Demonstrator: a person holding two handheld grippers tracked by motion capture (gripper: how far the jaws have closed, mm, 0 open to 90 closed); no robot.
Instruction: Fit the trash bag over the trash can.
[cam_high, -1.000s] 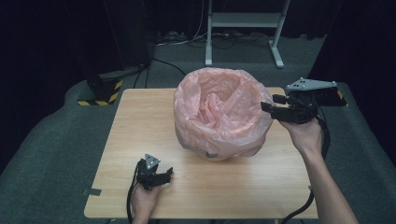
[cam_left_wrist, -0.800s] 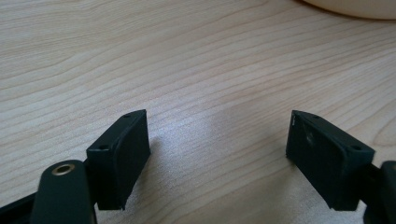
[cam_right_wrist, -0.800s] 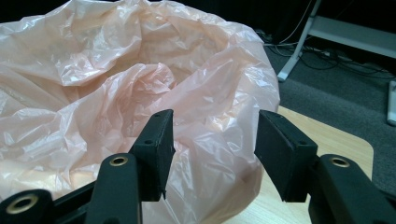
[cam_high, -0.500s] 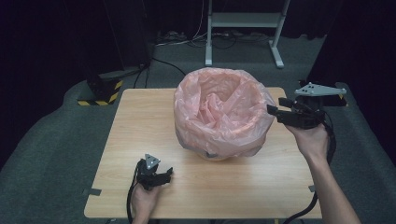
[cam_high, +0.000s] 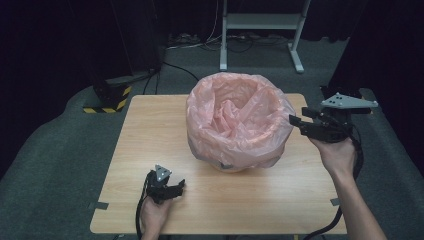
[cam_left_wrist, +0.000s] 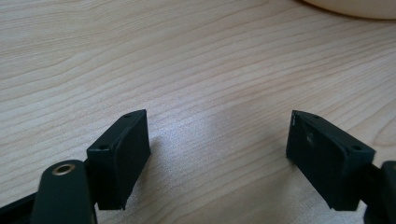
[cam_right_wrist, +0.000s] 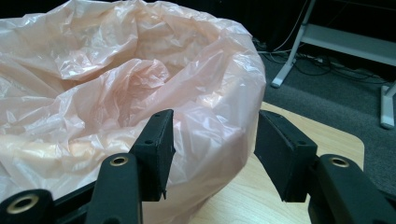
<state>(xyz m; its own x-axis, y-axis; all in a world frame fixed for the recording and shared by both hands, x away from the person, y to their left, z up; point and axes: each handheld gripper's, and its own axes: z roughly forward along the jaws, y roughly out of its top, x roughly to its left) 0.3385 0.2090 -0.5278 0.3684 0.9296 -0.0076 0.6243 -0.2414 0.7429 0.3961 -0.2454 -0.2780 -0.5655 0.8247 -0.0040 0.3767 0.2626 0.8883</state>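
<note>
A bin lined with a crinkled pink plastic bag (cam_high: 237, 120) stands on the middle of the wooden table (cam_high: 150, 130). My right gripper (cam_high: 295, 122) is held in the air at the bag's right side, pointing left at its rim. In the right gripper view, that gripper (cam_right_wrist: 212, 149) is open and the bag's (cam_right_wrist: 116, 93) outer wall shows just past the gap, with no pad pressing it. My left gripper (cam_high: 179, 187) rests near the table's front left. It (cam_left_wrist: 217, 154) is open over bare wood, with the bin's base (cam_left_wrist: 355, 7) far ahead.
A white metal stand (cam_high: 260, 22) and cables lie on the floor behind the table. A black post with a yellow-and-black striped base (cam_high: 107, 100) stands at the back left. Grey carpet (cam_high: 50, 150) surrounds the table. Bare wood lies left of and in front of the bin.
My right gripper has drawn slightly to the right, away from the bag's rim. The left gripper and the bag have stayed put.
</note>
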